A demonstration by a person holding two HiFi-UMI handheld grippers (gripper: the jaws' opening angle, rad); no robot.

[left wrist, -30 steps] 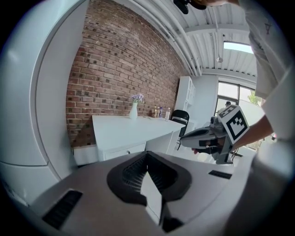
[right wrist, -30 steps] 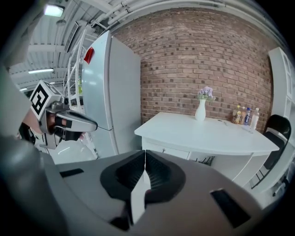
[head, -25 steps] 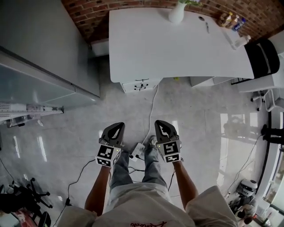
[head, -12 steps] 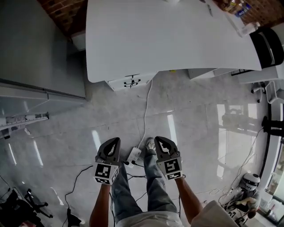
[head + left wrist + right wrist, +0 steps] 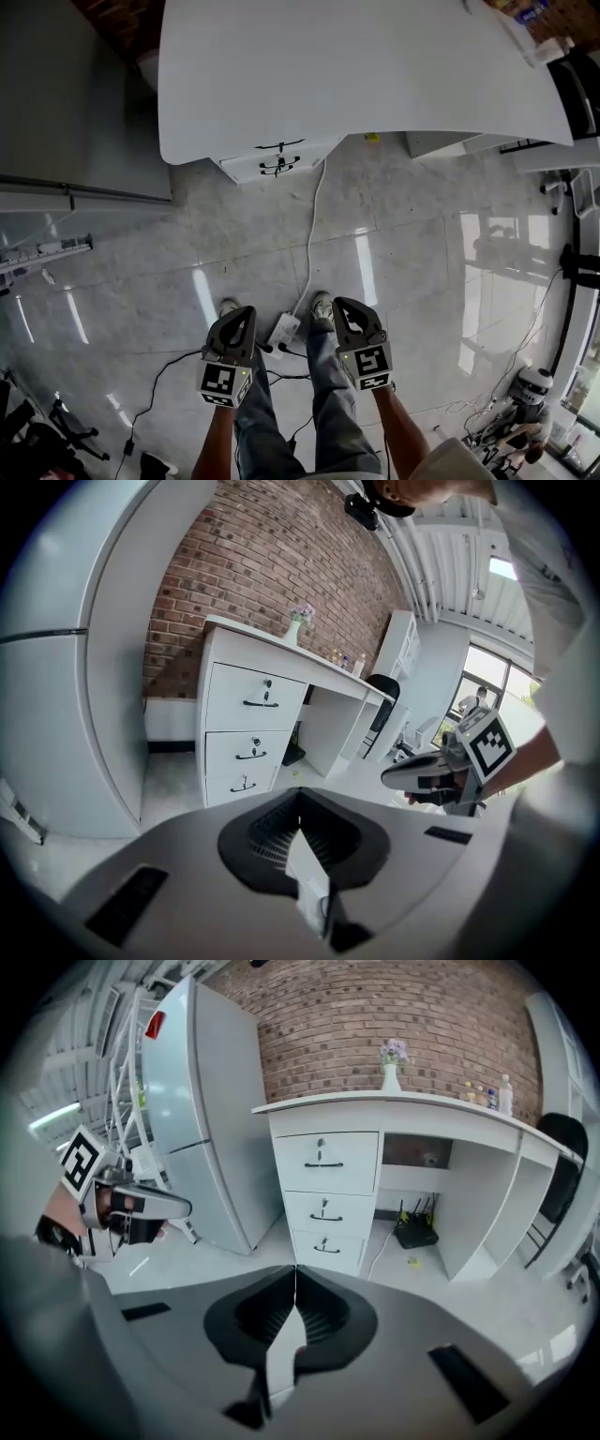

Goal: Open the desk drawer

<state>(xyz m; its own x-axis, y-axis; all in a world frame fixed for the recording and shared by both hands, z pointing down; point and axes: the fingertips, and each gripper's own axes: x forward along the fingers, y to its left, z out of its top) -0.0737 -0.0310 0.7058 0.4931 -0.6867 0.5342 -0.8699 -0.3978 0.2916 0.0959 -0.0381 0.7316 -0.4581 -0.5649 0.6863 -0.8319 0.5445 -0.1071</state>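
Note:
The white desk (image 5: 375, 66) fills the top of the head view. Its stack of three drawers (image 5: 279, 161) sits under the left end, all closed, each with a dark handle and a keyhole. In the left gripper view the drawers (image 5: 253, 726) stand ahead and left; in the right gripper view the drawers (image 5: 327, 1199) are straight ahead. My left gripper (image 5: 247, 312) and right gripper (image 5: 339, 303) hang low side by side over my legs, well short of the desk. The left gripper (image 5: 300, 794) is shut and holds nothing, and so is the right gripper (image 5: 295, 1269).
A tall grey fridge (image 5: 202, 1110) stands left of the desk. A power strip (image 5: 284, 328) and a white cable (image 5: 312, 234) lie on the glossy floor by my feet. A black chair (image 5: 583, 89) sits at the desk's right end. A router (image 5: 417, 1234) sits under the desk.
Both grippers have dropped lower and closer to my legs. The desk has grown larger and slid nearer in the head view. Both stay shut.

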